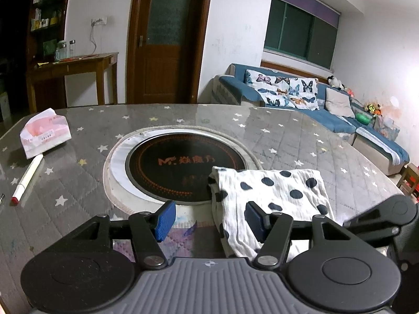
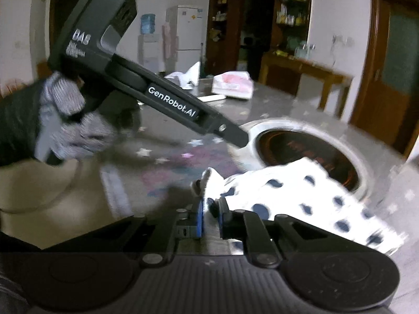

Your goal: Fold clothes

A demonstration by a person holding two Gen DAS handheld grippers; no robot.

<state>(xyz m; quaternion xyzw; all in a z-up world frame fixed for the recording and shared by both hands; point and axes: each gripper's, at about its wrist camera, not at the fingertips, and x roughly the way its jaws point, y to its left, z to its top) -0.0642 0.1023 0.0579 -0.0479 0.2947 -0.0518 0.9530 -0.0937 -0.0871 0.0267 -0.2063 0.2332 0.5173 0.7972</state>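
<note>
A white cloth with dark blue dots (image 1: 272,196) lies folded on the grey star-patterned table (image 1: 78,162), partly over the round black cooktop (image 1: 183,167). My left gripper (image 1: 209,219) is open above the cloth's near left edge, its right pad over the fabric, nothing held. In the right wrist view my right gripper (image 2: 210,217) is shut on the near corner of the cloth (image 2: 301,193), which stretches away to the right. The left gripper's body (image 2: 157,96) crosses that view at the upper left, held by a gloved hand (image 2: 65,120). The view is blurred.
A pink and white tissue pack (image 1: 44,133) and a white marker with a red cap (image 1: 26,178) lie at the table's left. A blue sofa (image 1: 314,104) stands behind the table on the right, a wooden side table (image 1: 76,70) and a door (image 1: 165,39) behind.
</note>
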